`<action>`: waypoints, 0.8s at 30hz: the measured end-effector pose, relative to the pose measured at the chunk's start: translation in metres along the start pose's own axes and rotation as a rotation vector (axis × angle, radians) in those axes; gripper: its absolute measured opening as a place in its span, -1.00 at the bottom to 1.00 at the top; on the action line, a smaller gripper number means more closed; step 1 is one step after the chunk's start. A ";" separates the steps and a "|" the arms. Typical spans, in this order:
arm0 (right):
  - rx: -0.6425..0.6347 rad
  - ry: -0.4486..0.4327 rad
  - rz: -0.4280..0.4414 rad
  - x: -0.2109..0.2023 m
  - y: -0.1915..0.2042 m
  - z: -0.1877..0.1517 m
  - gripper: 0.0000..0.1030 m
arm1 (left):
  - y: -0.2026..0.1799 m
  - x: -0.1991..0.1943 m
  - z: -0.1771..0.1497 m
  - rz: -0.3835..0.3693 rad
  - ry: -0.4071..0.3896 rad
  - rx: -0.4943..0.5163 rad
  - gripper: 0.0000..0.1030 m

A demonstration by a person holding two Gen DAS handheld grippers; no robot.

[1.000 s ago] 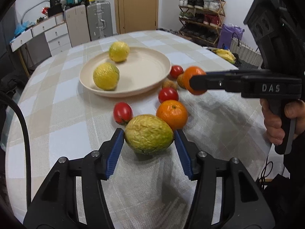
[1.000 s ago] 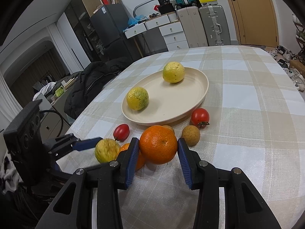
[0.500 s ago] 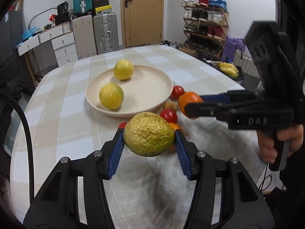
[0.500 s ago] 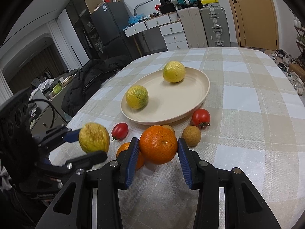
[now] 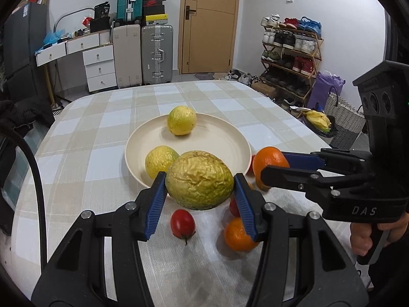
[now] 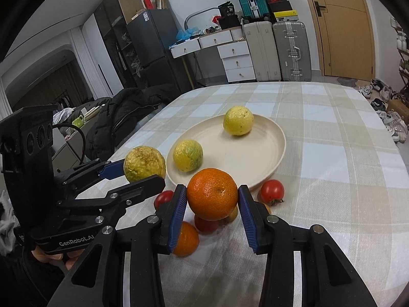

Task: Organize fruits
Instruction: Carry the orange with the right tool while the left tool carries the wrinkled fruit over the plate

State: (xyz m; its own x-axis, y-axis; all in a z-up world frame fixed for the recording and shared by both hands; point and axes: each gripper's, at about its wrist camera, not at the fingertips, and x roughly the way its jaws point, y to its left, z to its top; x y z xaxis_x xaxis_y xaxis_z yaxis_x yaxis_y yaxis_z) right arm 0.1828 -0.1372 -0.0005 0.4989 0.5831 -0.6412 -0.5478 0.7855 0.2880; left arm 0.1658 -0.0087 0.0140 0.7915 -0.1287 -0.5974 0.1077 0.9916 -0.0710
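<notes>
On a checked table, 2 yellow fruits (image 5: 181, 120) sit on a cream plate (image 5: 225, 138), while the left gripper (image 5: 199, 192) clasps a wrinkled yellow-green fruit (image 5: 199, 179) and the right gripper (image 6: 212, 204) an orange (image 6: 212, 197), both lifted; tomatoes (image 5: 182, 223) and another orange (image 5: 237, 235) remain unsorted.

"DAS" in pale capitals on the black body of the right gripper (image 5: 274, 170), seen from the left wrist camera. "GenRobot.AI" in pale print on the black body of the left gripper (image 6: 144, 171), seen from the right wrist camera. A black bag (image 6: 228, 8) on the far desk carries a number (too small to read surely). Shoebox markings illegible.
</notes>
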 end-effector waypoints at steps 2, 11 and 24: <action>-0.001 -0.006 -0.001 0.000 -0.001 0.003 -0.18 | 0.000 0.003 0.005 0.011 -0.004 0.005 -0.04; 0.016 -0.026 -0.009 -0.002 -0.008 0.013 -0.18 | 0.002 0.021 0.020 0.020 0.000 -0.007 -0.04; 0.055 -0.003 -0.027 0.011 -0.021 0.023 -0.18 | 0.010 0.060 0.022 0.023 0.049 -0.023 -0.04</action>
State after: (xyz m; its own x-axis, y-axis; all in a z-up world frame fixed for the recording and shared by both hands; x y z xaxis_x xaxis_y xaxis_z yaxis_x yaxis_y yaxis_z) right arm 0.2152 -0.1427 0.0029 0.5154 0.5618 -0.6470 -0.4964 0.8113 0.3090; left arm 0.2274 -0.0064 -0.0048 0.7633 -0.1056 -0.6373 0.0754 0.9944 -0.0744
